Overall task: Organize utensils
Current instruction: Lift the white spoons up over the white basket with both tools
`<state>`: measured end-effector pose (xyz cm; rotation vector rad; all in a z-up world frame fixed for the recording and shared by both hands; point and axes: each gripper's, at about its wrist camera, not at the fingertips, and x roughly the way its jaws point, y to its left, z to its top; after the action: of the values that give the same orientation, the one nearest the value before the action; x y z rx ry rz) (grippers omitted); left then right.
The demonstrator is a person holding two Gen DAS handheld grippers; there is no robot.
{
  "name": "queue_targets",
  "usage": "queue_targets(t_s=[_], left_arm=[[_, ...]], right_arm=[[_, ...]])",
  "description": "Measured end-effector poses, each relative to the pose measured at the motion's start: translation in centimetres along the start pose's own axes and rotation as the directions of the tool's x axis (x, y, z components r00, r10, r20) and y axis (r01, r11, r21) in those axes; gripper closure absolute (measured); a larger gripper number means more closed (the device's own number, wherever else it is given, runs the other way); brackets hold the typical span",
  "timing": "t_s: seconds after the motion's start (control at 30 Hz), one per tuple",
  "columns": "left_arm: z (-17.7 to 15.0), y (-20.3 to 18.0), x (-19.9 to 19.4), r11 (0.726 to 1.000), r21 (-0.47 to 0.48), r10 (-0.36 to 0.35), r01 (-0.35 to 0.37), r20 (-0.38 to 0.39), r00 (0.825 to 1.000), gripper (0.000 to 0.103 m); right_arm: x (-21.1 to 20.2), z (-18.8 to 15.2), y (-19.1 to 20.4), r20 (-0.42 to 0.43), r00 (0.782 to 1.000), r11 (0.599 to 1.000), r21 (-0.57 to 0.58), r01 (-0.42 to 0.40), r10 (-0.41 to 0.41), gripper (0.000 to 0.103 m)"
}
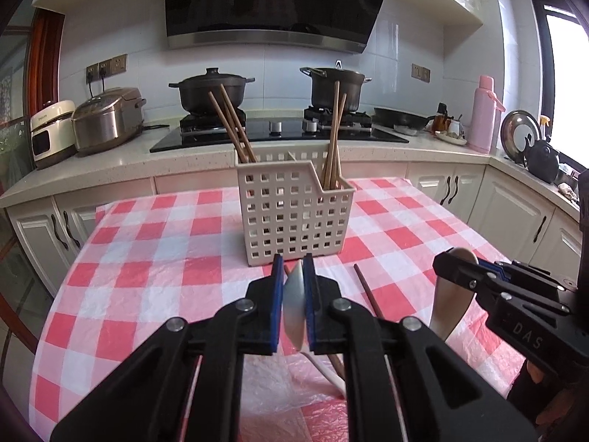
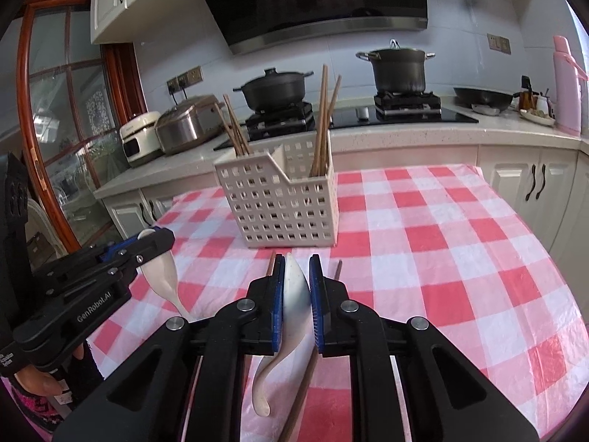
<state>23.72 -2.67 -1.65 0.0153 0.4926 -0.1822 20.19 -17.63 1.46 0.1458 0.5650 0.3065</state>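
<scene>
Each gripper holds a white ceramic spoon above the checked table. In the left wrist view my left gripper (image 1: pixel 294 262) is shut on one spoon (image 1: pixel 294 305), bowl forward and handle hanging below. My right gripper (image 2: pixel 297 260) is shut on the other spoon (image 2: pixel 293 294), whose handle curls down toward the table. Each gripper also shows in the other's view: the right gripper (image 1: pixel 447 258) with its spoon (image 1: pixel 447 305), the left gripper (image 2: pixel 162 234) with its spoon (image 2: pixel 162 272). Ahead stands the beige perforated basket (image 1: pixel 294 217) (image 2: pixel 279 206) with wooden chopsticks (image 1: pixel 333 140) (image 2: pixel 322 125) upright in its compartments.
Loose brown chopsticks (image 1: pixel 368 293) (image 2: pixel 337 270) lie on the red-and-white tablecloth (image 1: pixel 165 258) between the grippers and the basket. Behind the table runs a counter with a stove, two black pots (image 1: pixel 211 88), a rice cooker (image 1: pixel 108 118) and a pink flask (image 1: pixel 484 114).
</scene>
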Motion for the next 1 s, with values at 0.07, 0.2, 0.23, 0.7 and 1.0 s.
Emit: queue_targets(t_s=[0.07,0.2,0.23,0.7,1.0], left_arm=[[0.1,0.2,0.0,1.0,0.001,0.002,-0.002,0.004,1.0,0.093],[0.1,0.4,0.0,1.0,-0.006,0.0,0.0,0.006,1.0,0.093],[0.1,0.4,0.0,1.0,-0.006,-0.001,0.001,0.007,1.0,0.093],[3.7,0.1,-0.4,0.999,0.029,0.014,-0.016,0.073,0.997,0.093],[6.7,0.2,-0.4,0.999,0.027,0.027,-0.031,0.13,0.991,0.093]], right_arm=[[0.1,0.1,0.1,0.004,1.0,1.0,0.002,-0.002,0.002,0.089],[0.2,0.0,0.1,0.005,1.0,1.0,0.008,-0.006,0.006,0.089],[0.1,0.1,0.1,0.012,1.0,1.0,0.008,-0.005,0.005,0.089],[1.2,4.6,0.6,0.093,0.996,0.999,-0.039,-0.008,0.011,0.089],[2.2,8.4,1.2,0.163,0.986,0.998,-0.058,-0.006,0.015,0.089]])
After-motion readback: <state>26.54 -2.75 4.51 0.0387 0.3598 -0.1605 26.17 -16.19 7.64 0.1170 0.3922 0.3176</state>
